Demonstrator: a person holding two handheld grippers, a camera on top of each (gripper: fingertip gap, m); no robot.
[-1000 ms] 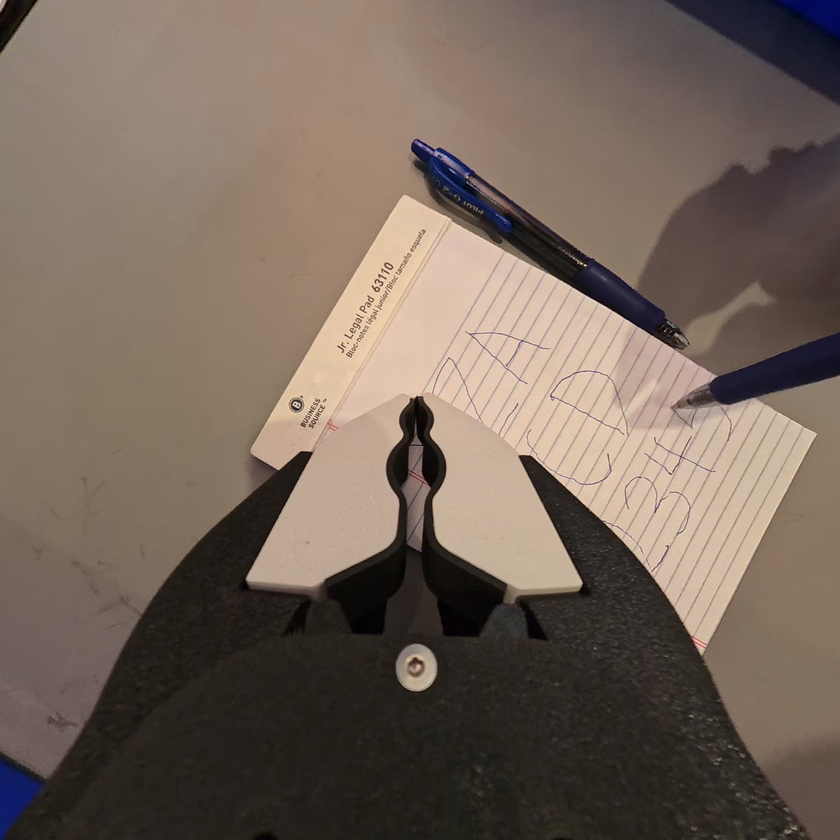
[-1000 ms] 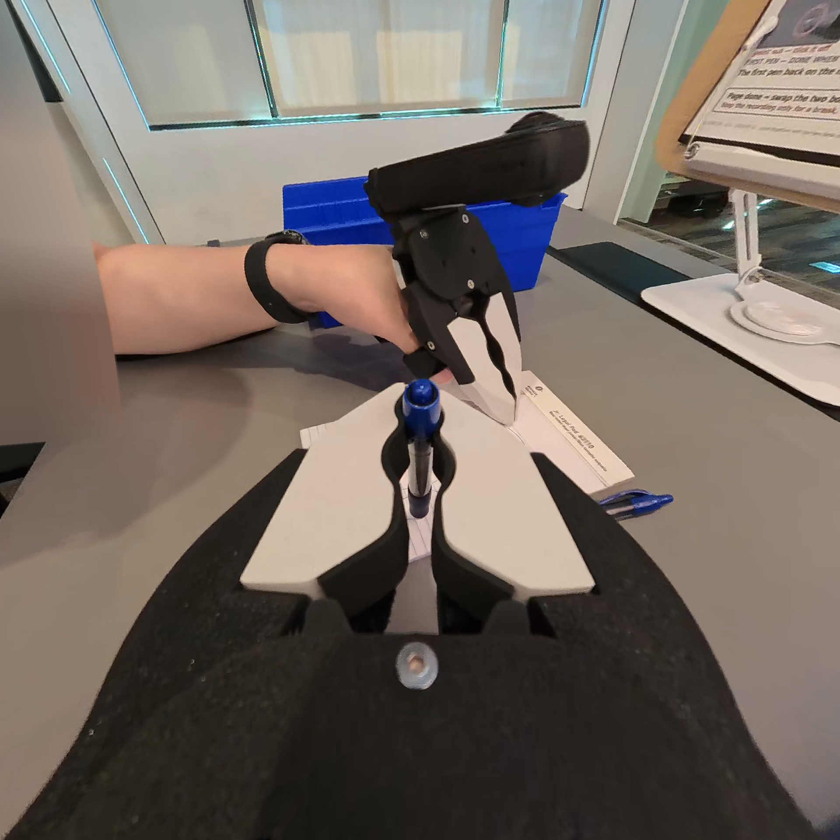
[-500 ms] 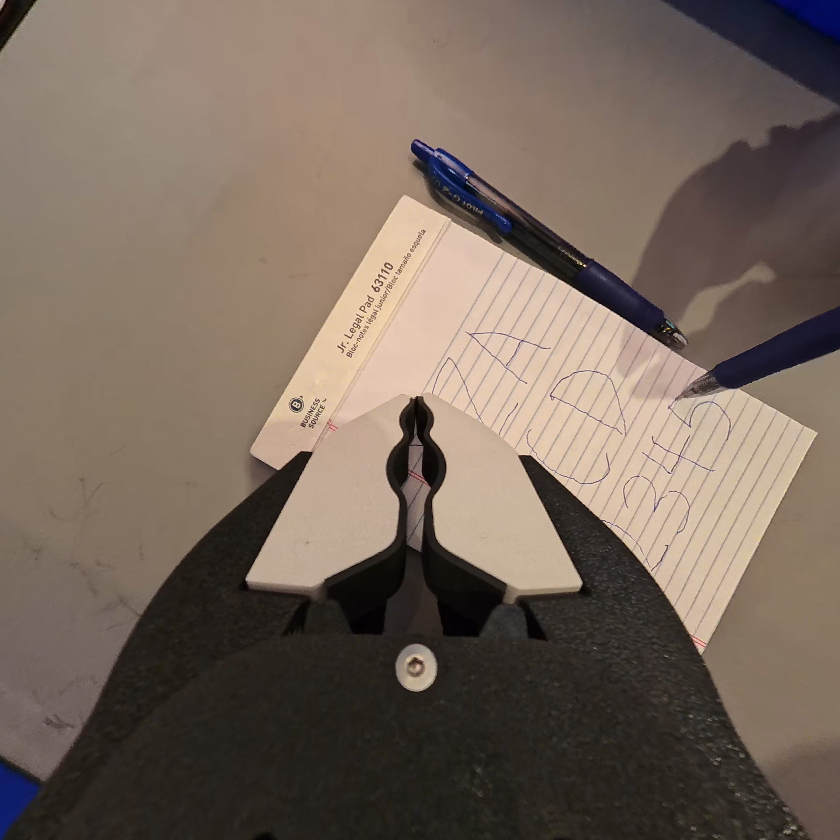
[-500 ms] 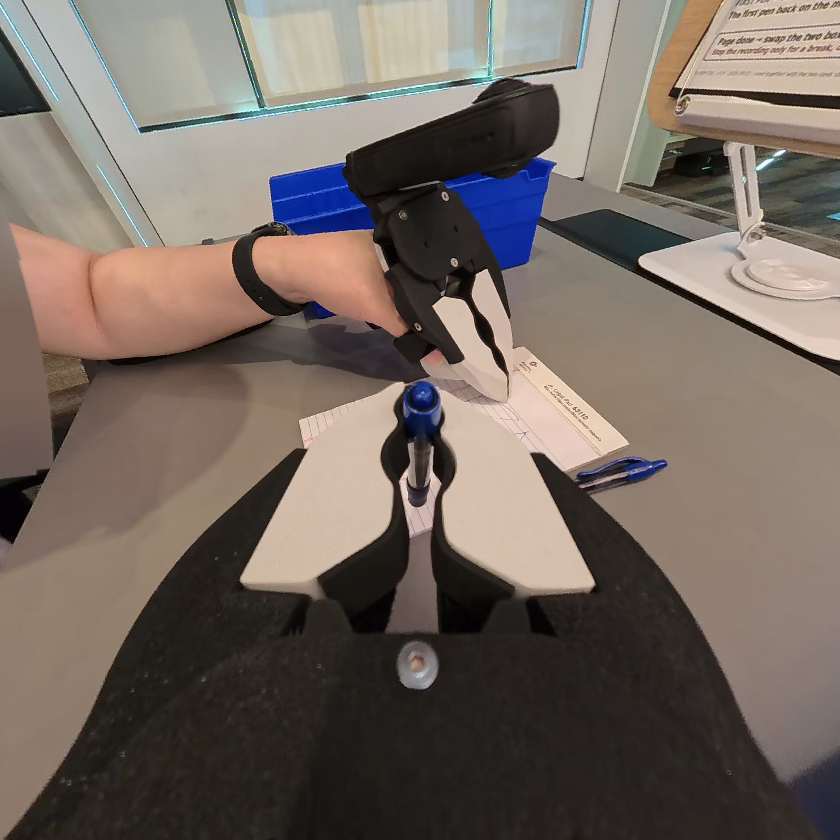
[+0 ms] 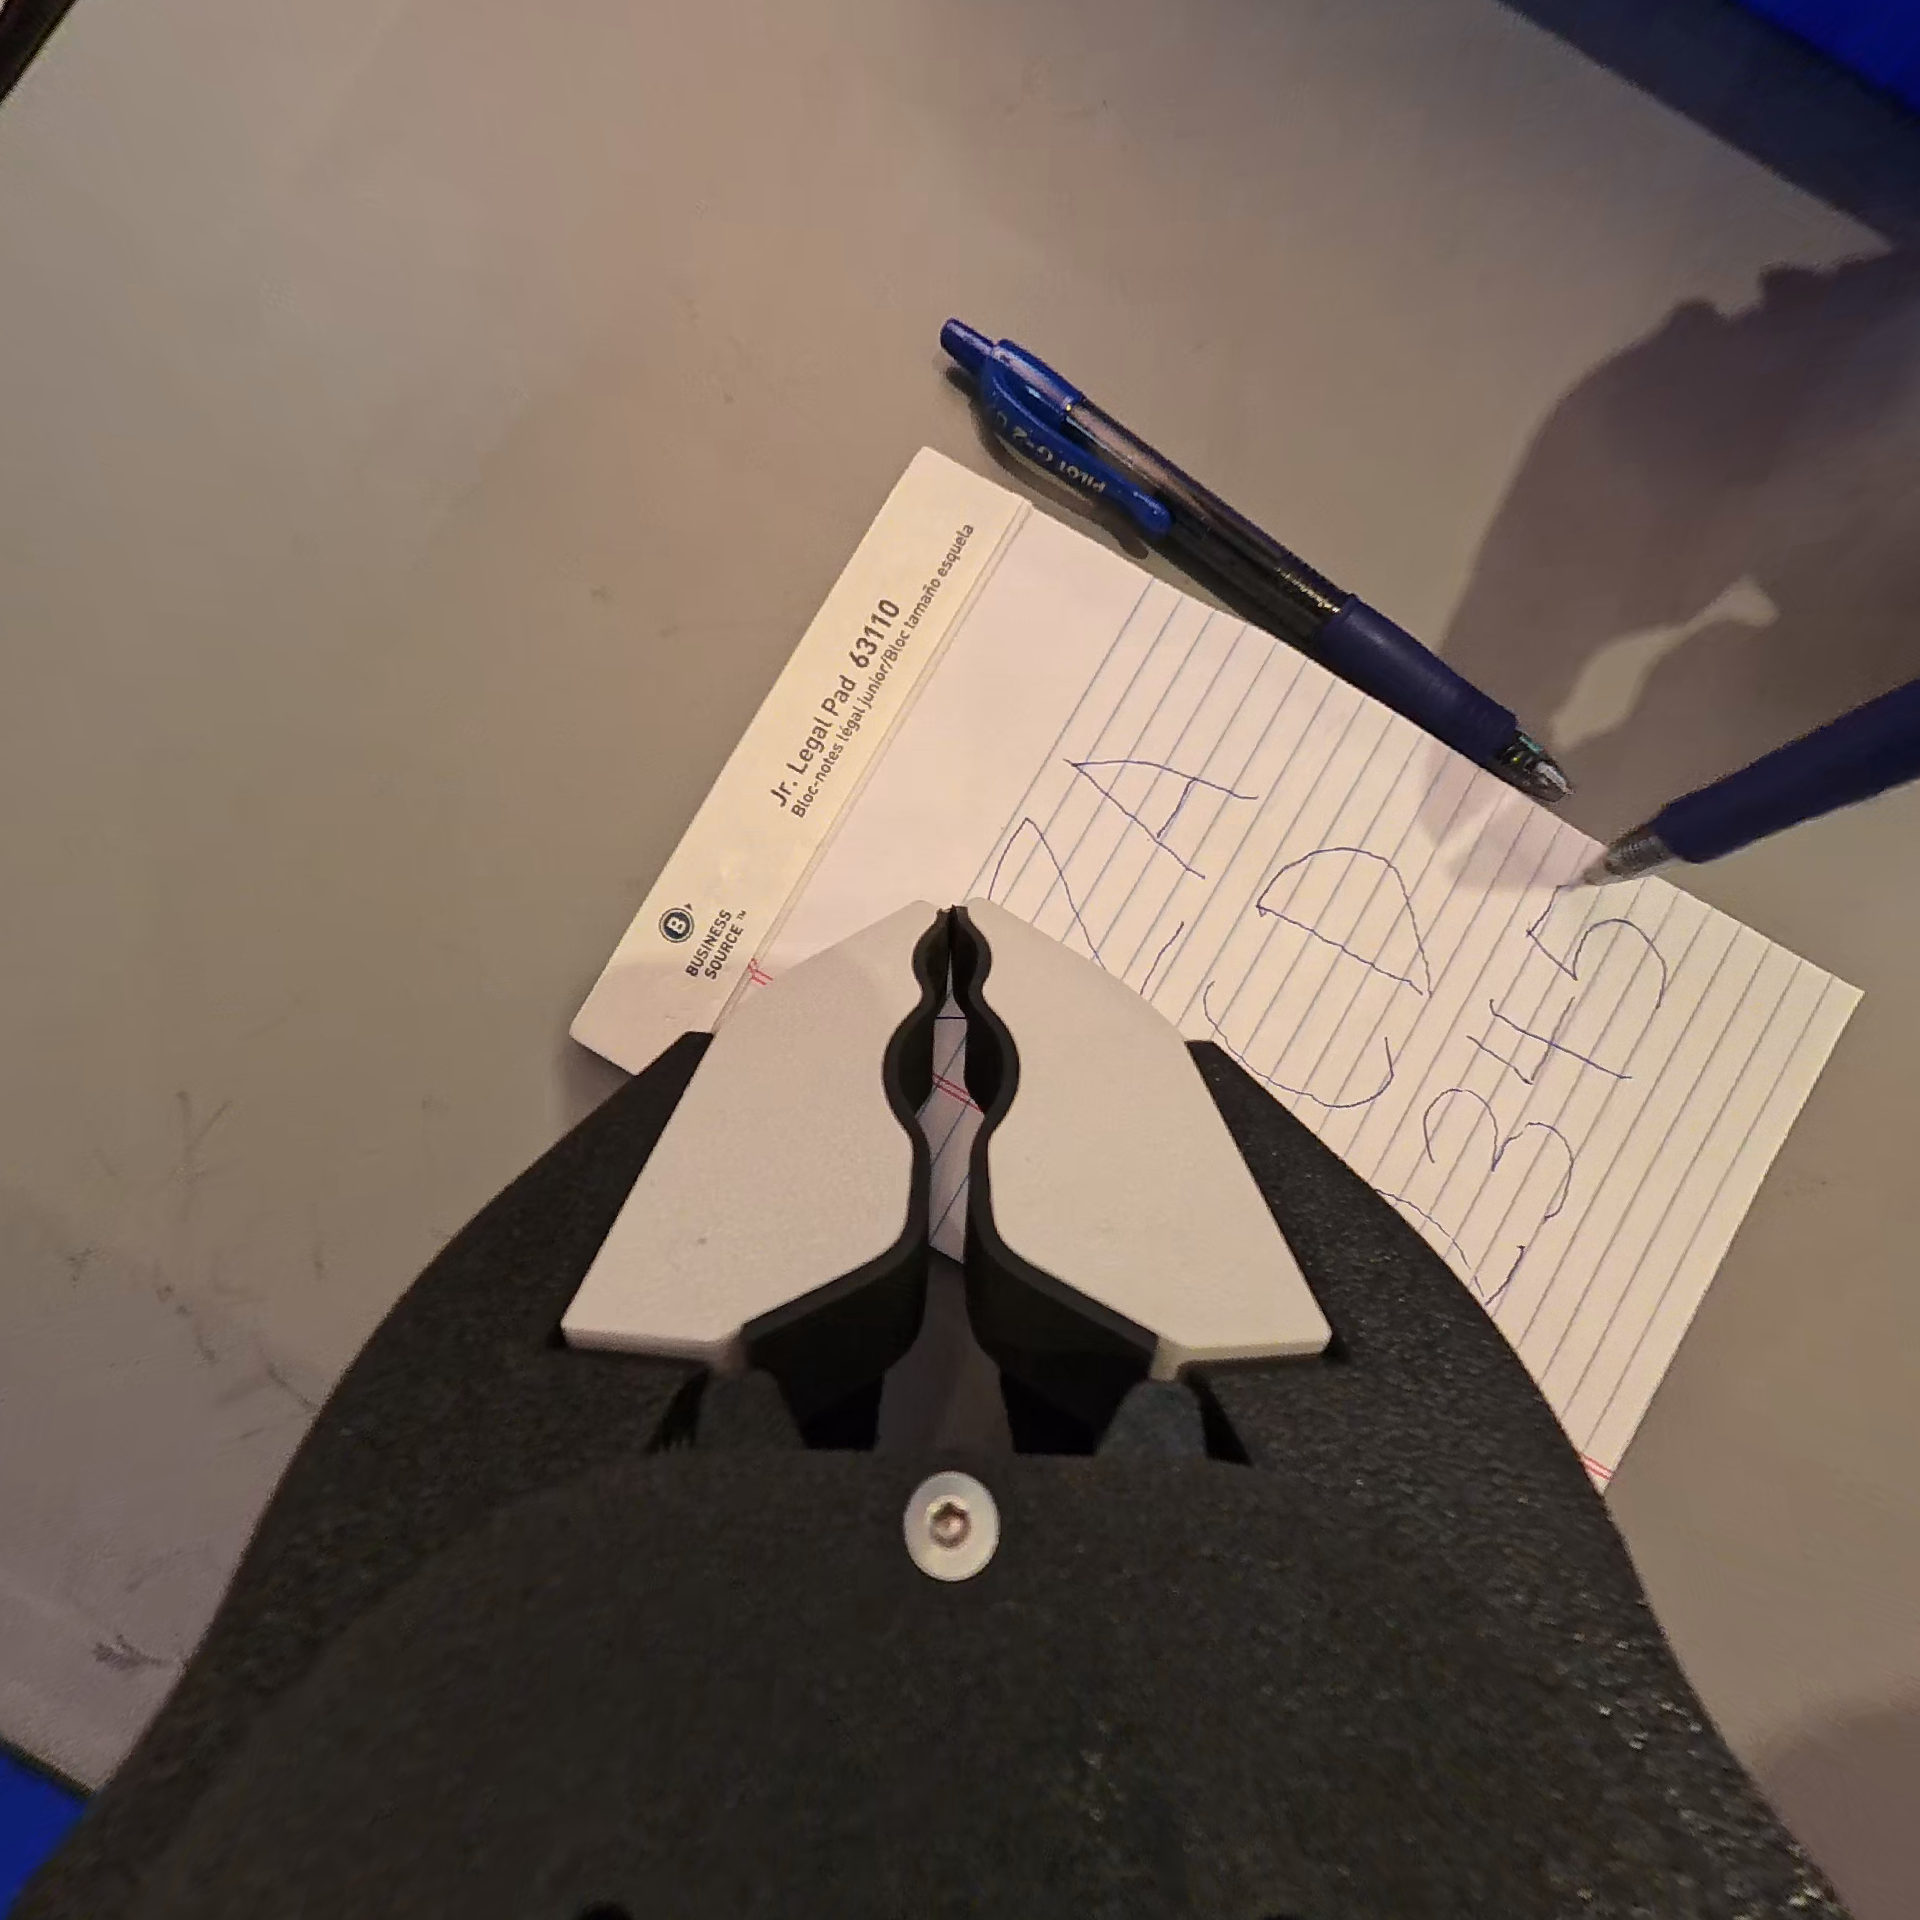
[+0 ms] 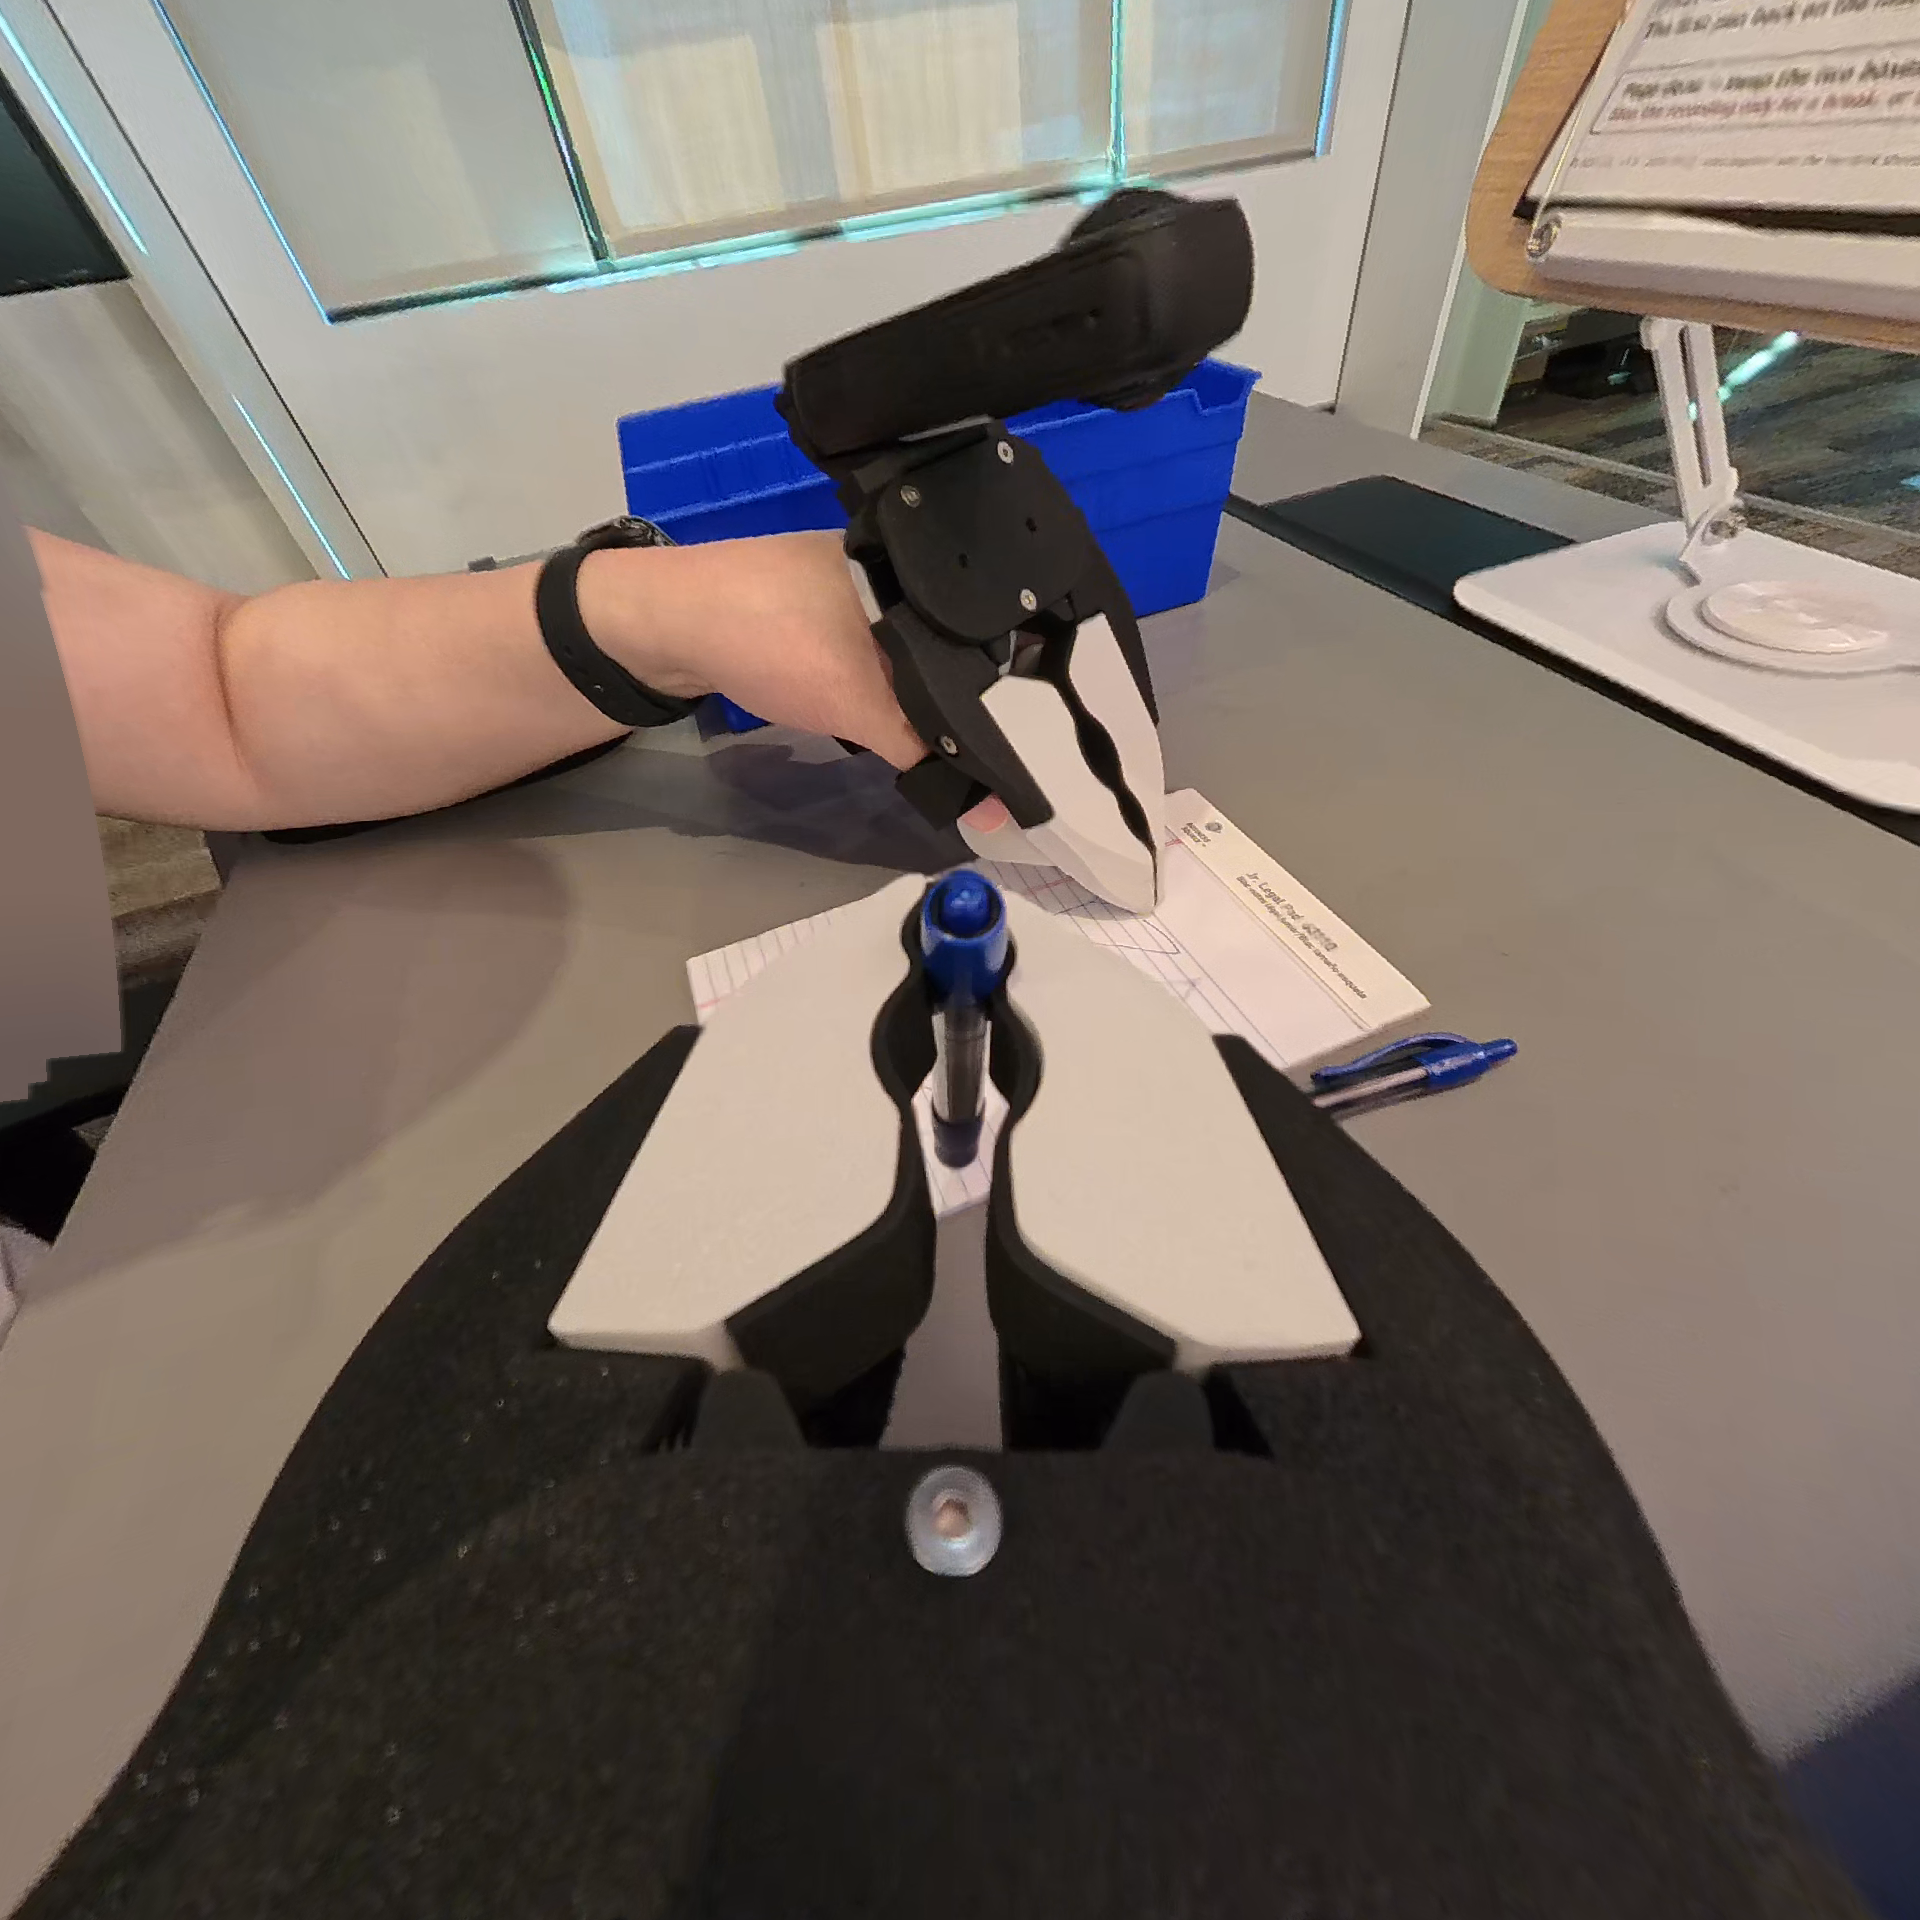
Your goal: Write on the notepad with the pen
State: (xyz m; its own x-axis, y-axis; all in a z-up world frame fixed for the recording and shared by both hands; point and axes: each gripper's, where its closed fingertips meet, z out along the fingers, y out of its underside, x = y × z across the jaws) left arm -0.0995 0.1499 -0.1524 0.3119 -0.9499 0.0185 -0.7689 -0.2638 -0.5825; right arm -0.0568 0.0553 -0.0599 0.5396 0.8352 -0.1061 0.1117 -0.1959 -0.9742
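1 s on, pen (image 5: pixel 1766 795) tip had moved off the marks to pad (image 5: pixel 1299 790) edge; right gripper (image 6: pixel 961 997) clamped it, left gripper (image 5: pixel 951 920) closed, pinning pad; stroke likely finished.

Daylight from windows (image 6: pixel 831 104); soft shadows on table (image 5: pixel 416 416); wide-angle edge distortion; slight background blur.

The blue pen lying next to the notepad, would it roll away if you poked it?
The spare pen is round, so it might roll a little. Its clip sticks out and would probably stop it. The gray table looks smooth and flat, so it could slide easily.
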